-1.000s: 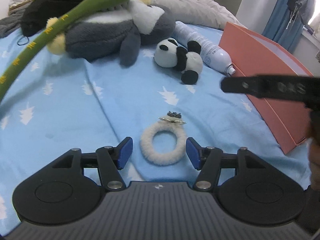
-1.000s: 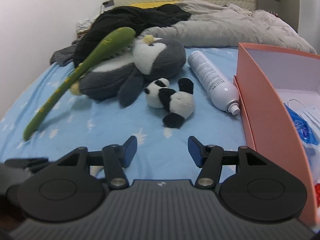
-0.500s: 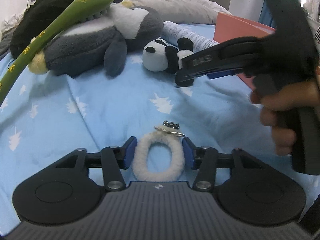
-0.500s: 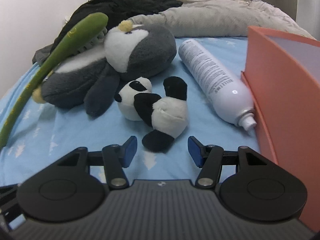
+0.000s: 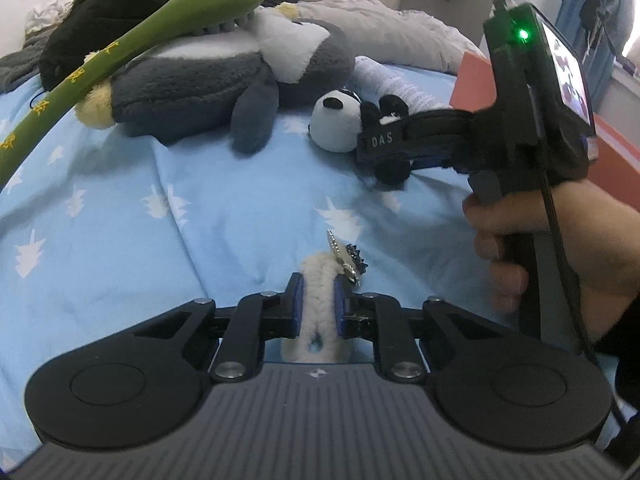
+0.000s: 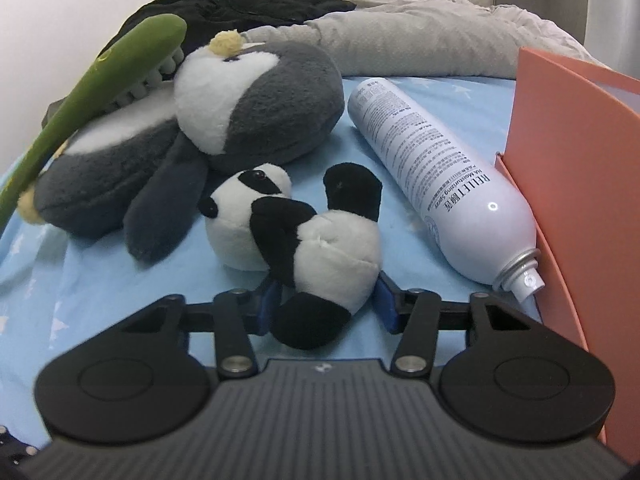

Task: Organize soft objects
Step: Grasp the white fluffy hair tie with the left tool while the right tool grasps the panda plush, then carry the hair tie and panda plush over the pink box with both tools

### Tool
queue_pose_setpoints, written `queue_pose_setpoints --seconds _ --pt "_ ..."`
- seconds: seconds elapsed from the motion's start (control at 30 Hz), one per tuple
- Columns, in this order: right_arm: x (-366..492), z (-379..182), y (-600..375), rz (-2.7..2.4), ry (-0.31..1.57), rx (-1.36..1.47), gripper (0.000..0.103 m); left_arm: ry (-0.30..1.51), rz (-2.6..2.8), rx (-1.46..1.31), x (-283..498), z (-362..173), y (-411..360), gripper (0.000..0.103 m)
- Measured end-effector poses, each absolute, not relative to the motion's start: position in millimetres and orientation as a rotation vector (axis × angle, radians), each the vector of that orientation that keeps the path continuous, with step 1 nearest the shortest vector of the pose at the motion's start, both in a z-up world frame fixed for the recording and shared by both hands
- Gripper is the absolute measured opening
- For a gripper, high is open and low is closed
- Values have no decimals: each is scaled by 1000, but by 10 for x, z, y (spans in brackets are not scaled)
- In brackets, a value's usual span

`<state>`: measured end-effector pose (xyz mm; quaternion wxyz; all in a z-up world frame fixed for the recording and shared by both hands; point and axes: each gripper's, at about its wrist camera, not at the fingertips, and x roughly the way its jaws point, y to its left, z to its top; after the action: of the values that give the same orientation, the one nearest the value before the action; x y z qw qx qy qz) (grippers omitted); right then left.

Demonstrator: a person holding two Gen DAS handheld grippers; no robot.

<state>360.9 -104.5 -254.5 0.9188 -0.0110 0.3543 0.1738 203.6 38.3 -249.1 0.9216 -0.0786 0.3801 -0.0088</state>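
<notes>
My left gripper [image 5: 318,306] is shut on a white fluffy hair ring [image 5: 318,292] with a dark metal charm, squeezing it flat on the blue bedsheet. My right gripper [image 6: 326,306] is open, its blue pads on either side of a small panda plush [image 6: 316,240] that lies on the sheet; the pads look close to its body. The right gripper also shows in the left wrist view [image 5: 384,160], at the panda [image 5: 336,120]. A large grey penguin plush [image 6: 208,128] lies behind, with a long green plush stem [image 6: 100,92] across it.
A white spray can [image 6: 436,184] lies right of the panda, against an orange box [image 6: 580,168]. Black clothes [image 6: 224,4] and a grey duvet [image 6: 420,40] are heaped at the back. The blue sheet [image 5: 120,208] spreads to the left.
My left gripper has closed on the hair ring, flattening it. My right gripper has moved forward until the panda's lower body sits between its pads.
</notes>
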Motion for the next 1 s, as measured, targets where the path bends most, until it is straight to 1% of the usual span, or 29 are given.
queue_pose_setpoints --seconds 0.1,0.6,1.0 --pt "3543 -2500 -1065 361 730 -25 47 782 -15 -194 2034 -2468 415 18" --pt "2847 -2191 -1347 356 756 -3 47 759 53 -267 1706 -2189 550 18" --pt "2346 -1950 -1504 367 792 5 47 753 52 -270 1463 -1968 451 18"
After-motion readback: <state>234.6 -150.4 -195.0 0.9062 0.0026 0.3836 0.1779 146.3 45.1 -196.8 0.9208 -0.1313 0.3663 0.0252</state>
